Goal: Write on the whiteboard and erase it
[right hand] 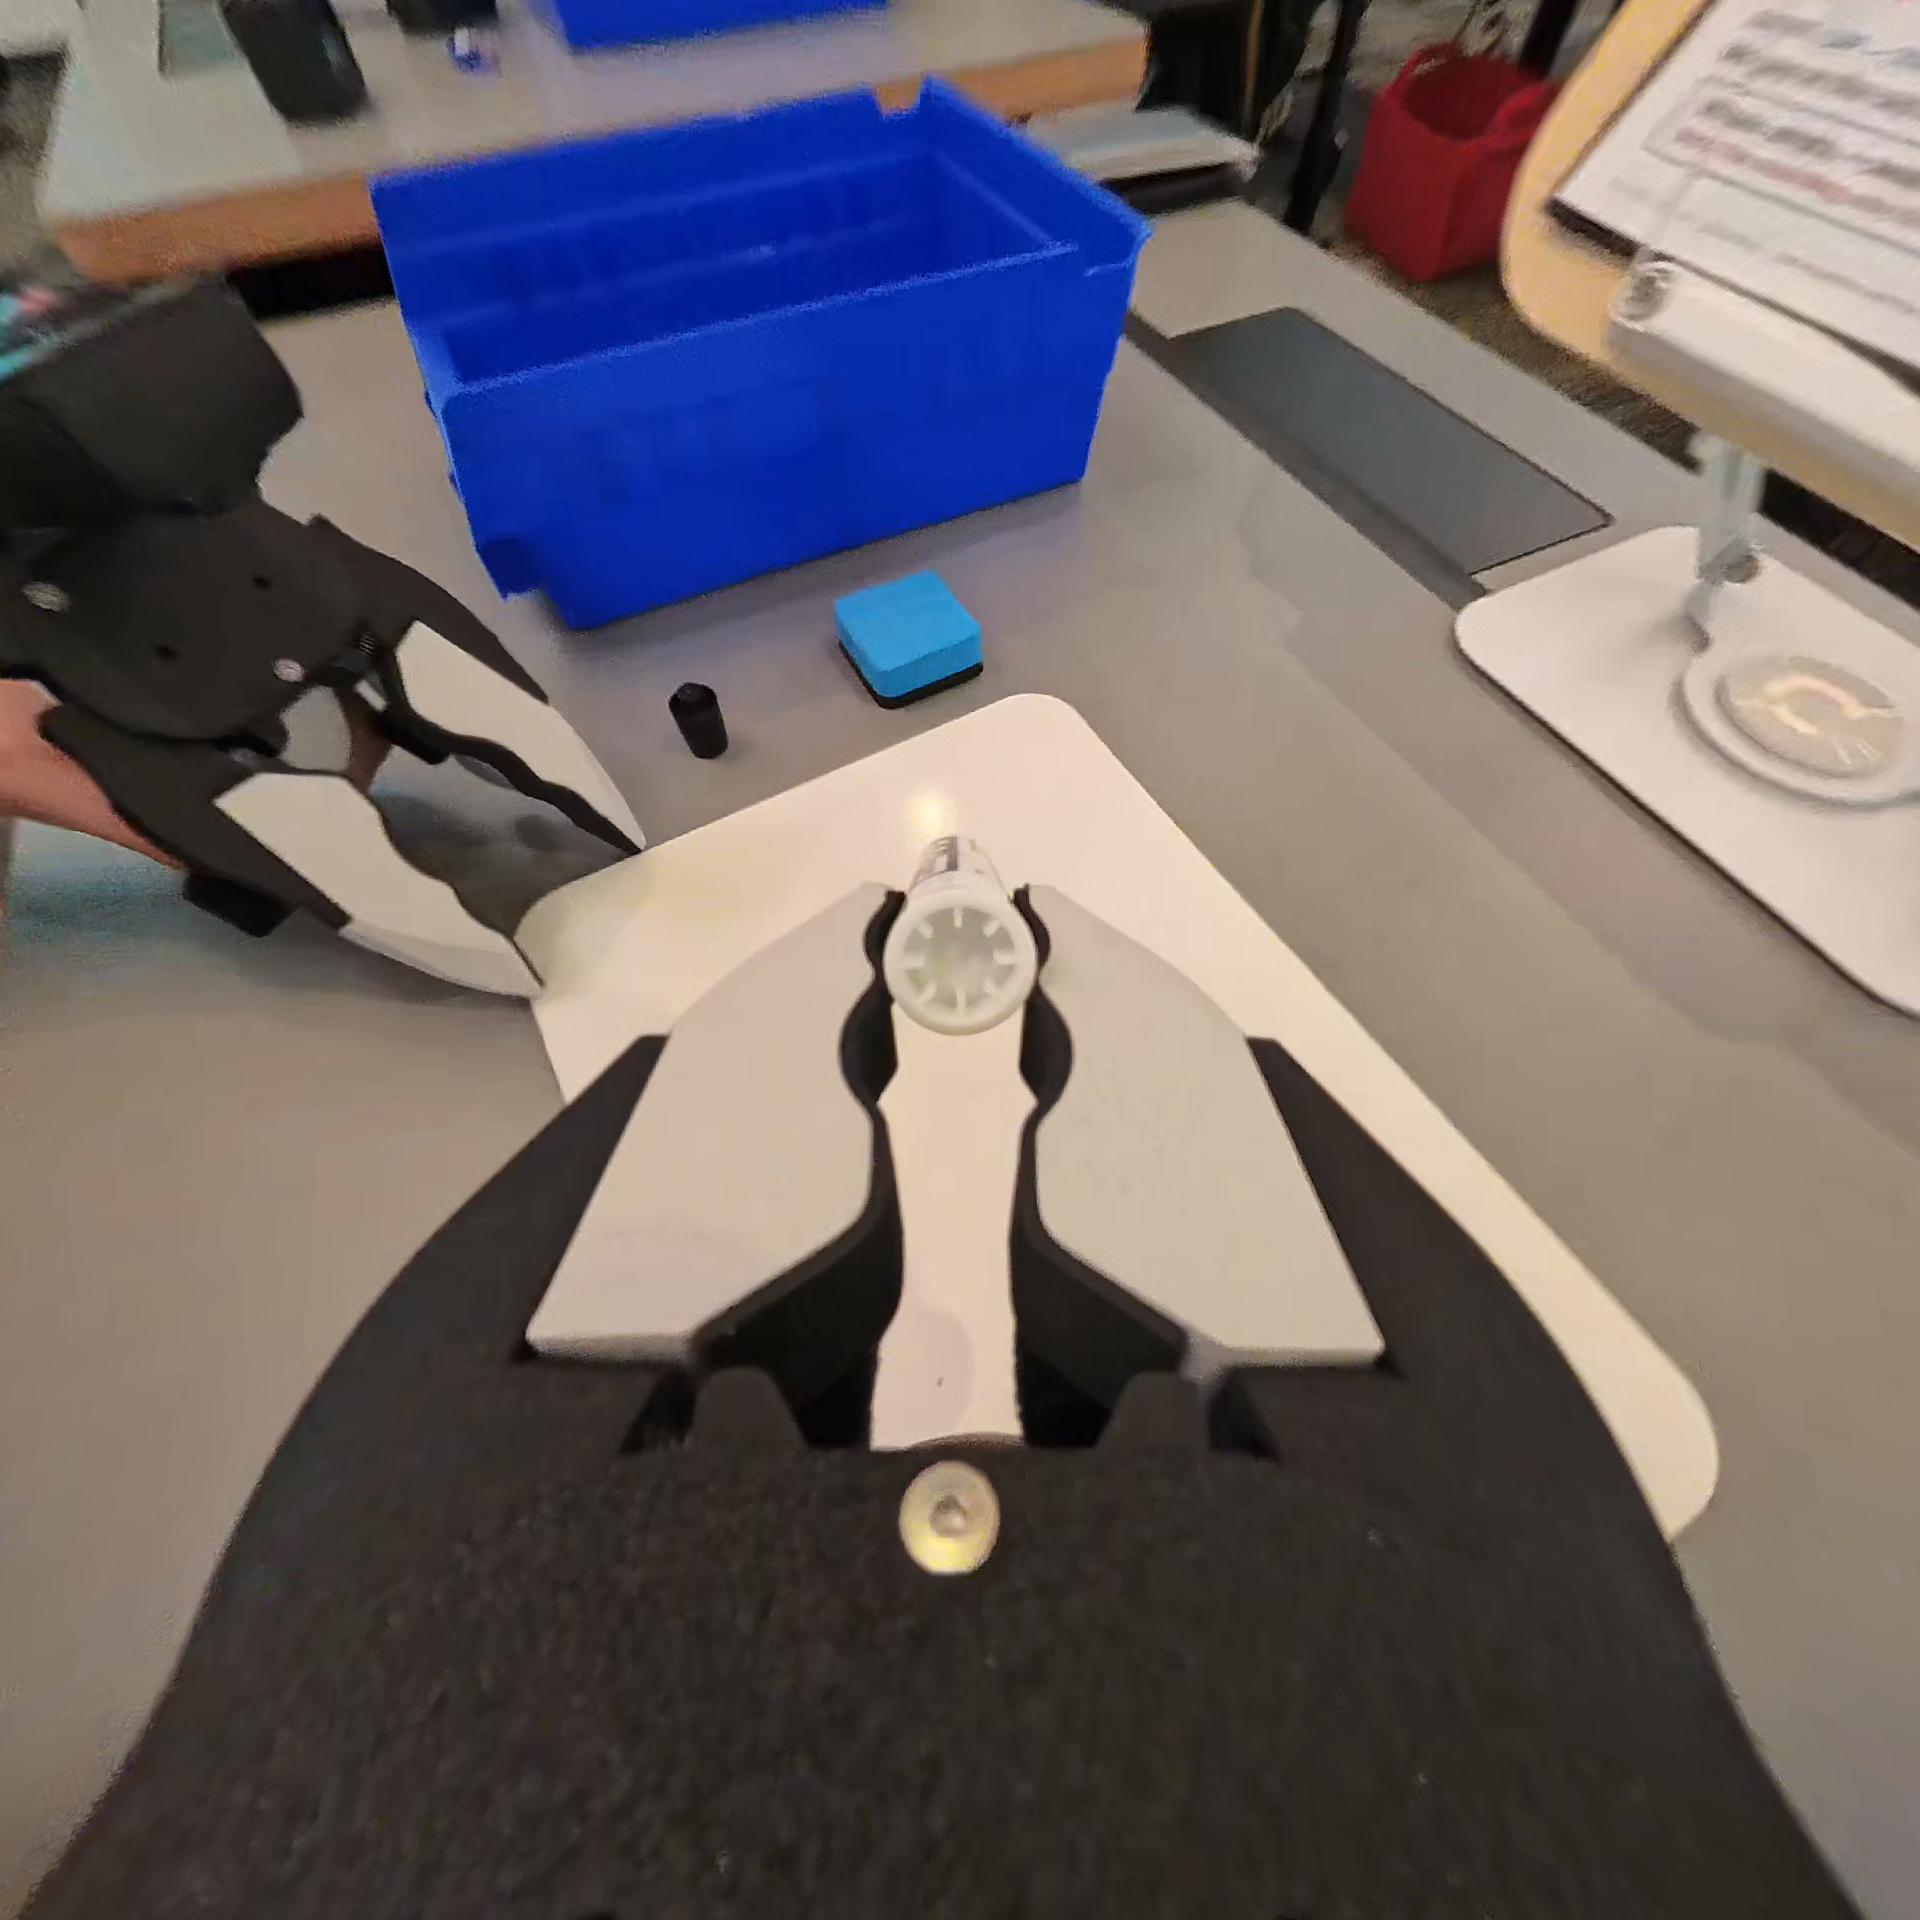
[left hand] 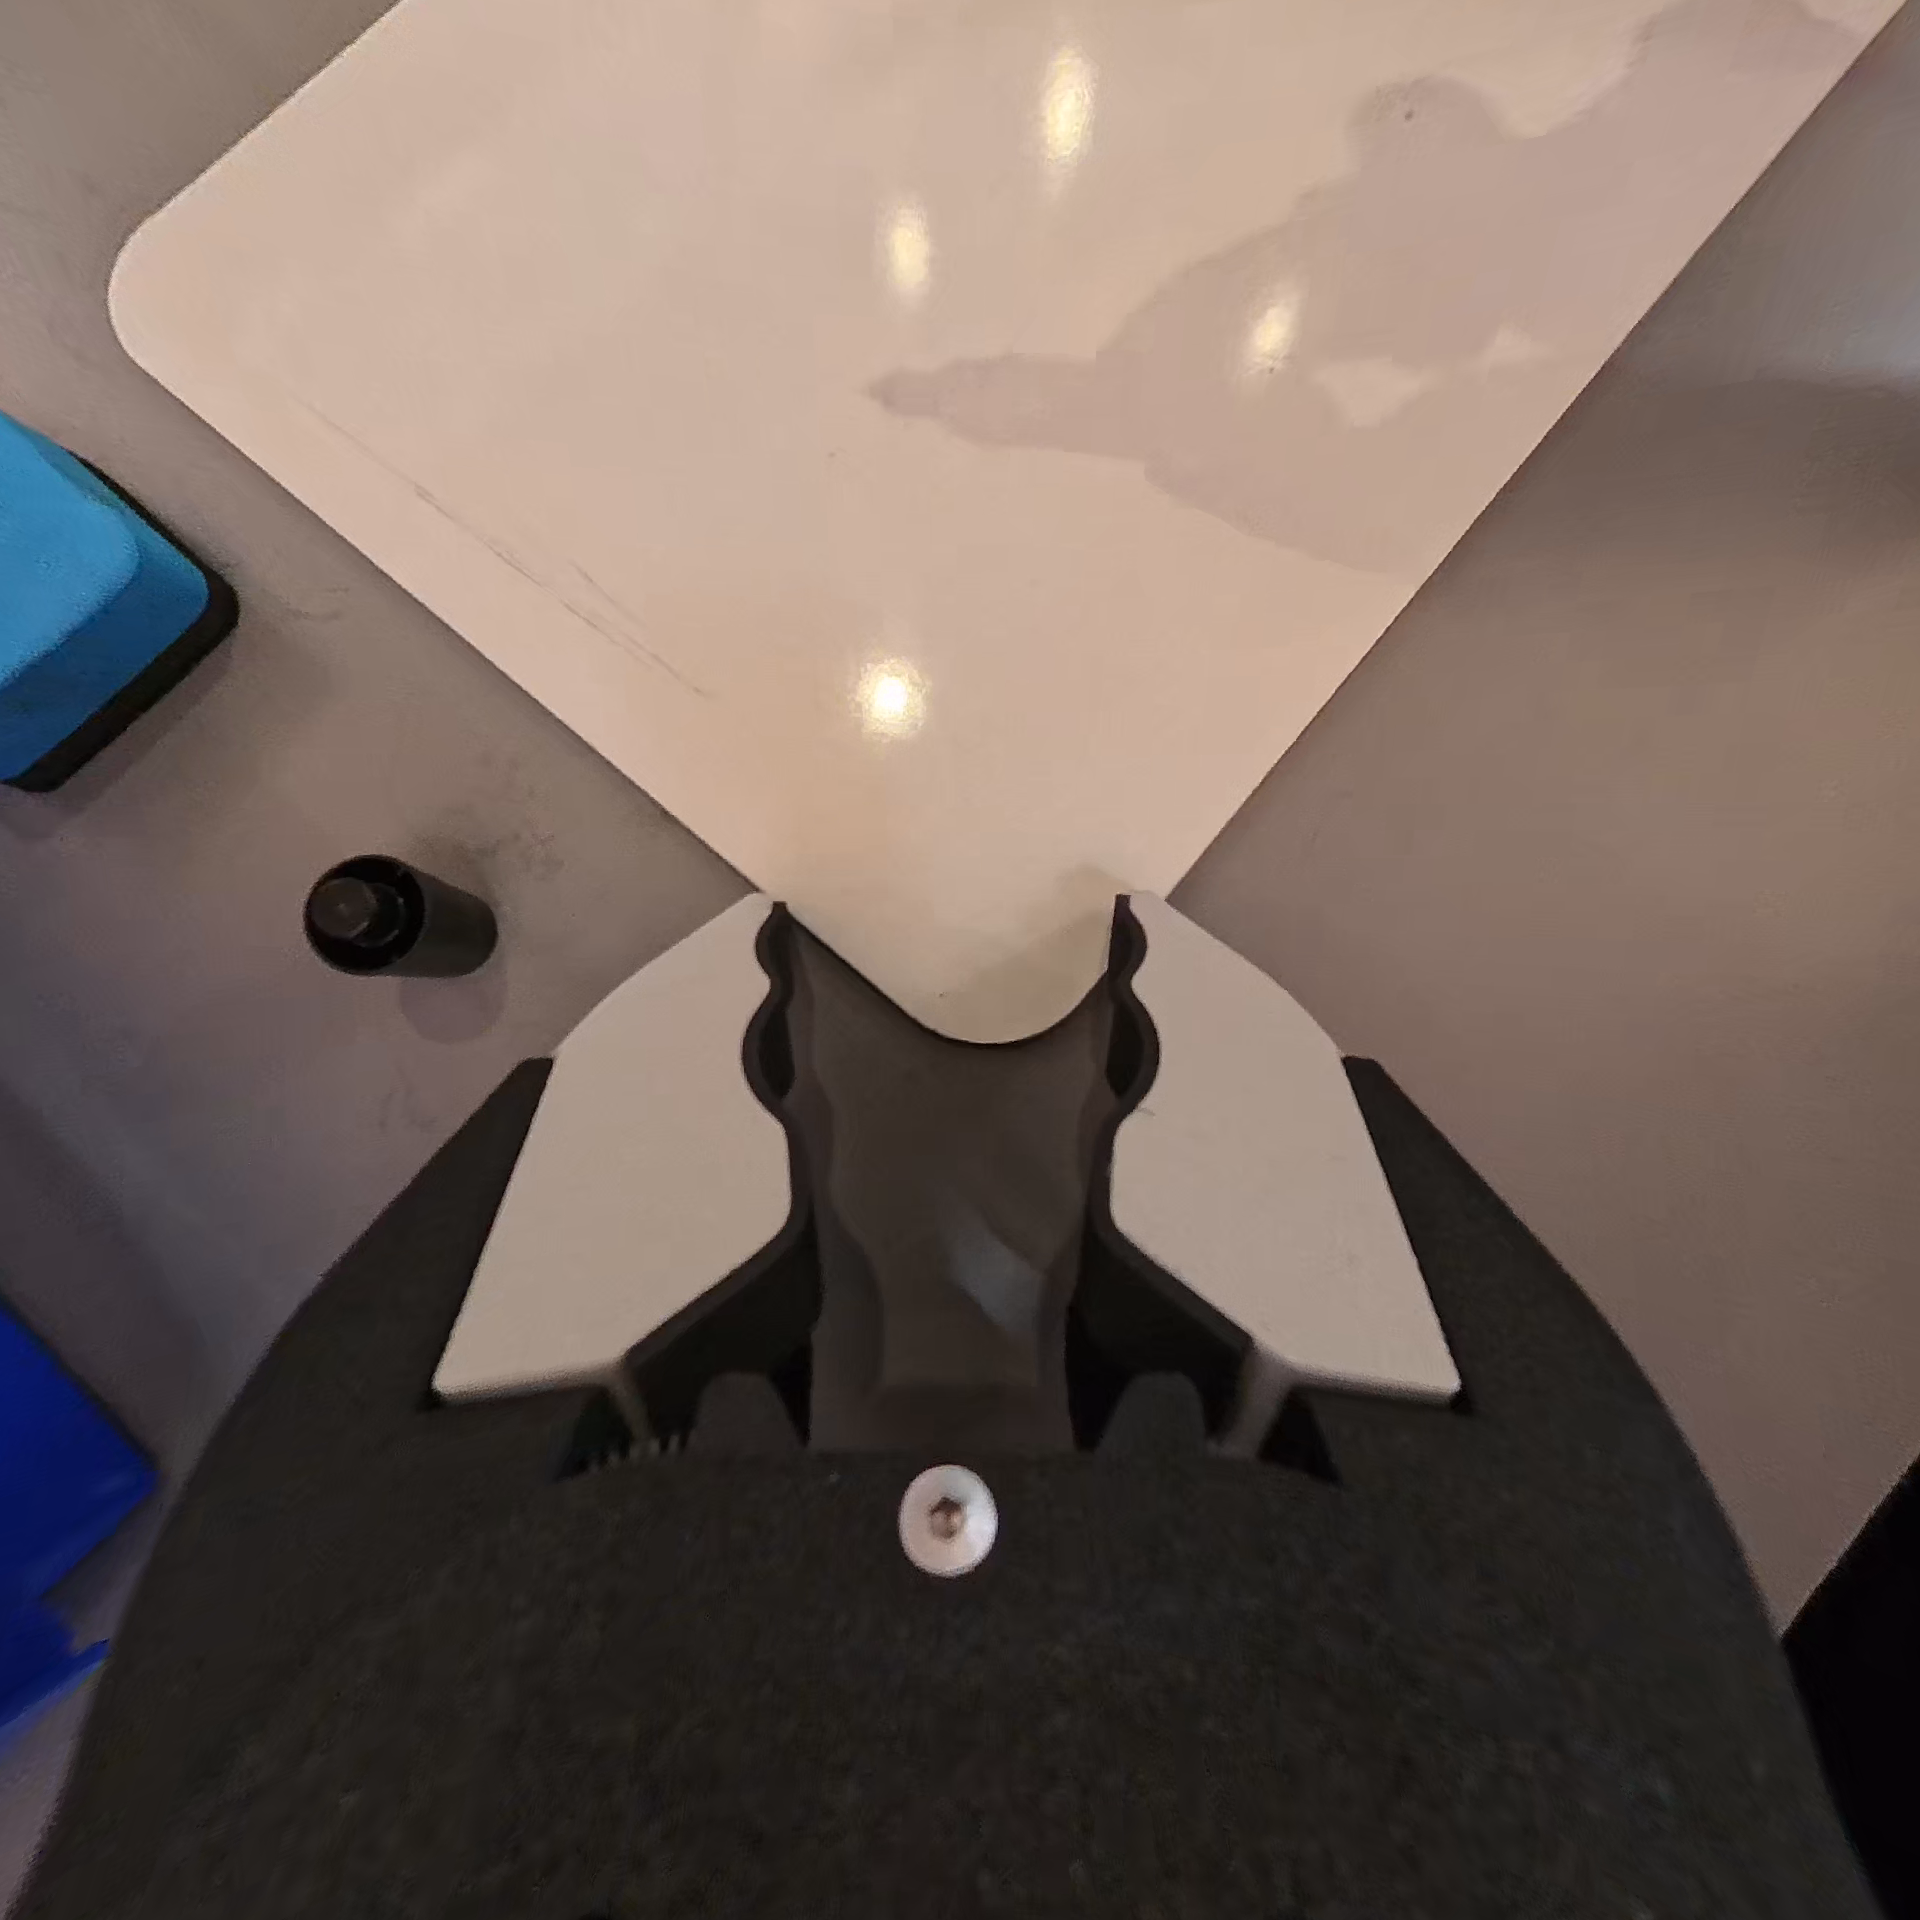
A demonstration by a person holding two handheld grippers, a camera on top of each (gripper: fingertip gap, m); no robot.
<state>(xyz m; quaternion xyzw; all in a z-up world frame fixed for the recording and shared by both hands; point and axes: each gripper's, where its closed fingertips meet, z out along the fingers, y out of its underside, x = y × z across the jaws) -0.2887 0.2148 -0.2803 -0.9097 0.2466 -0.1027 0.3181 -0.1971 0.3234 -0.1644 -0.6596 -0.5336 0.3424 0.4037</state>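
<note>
The white whiteboard [left hand: 727, 416] lies flat on the grey table, with a grey smear [left hand: 1195, 416] across it. My left gripper [left hand: 948, 909] is open, its tips either side of the board's near corner; it also shows in the right wrist view [right hand: 582, 914], held by a hand. My right gripper [right hand: 954, 896] is shut on a white marker [right hand: 956, 956] that points forward and down over the whiteboard [right hand: 1143, 935]. The marker's tip is hidden. The blue eraser [right hand: 906, 634] and the black marker cap [right hand: 697, 719] lie just beyond the board; both also show in the left wrist view, eraser [left hand: 73, 603] and cap [left hand: 400, 916].
A blue plastic bin [right hand: 769, 436] stands open behind the eraser. A white stand base [right hand: 1621, 675] with a post and a tilted page holder is at the right. A dark panel [right hand: 1371, 436] is set into the table. Another table stands behind.
</note>
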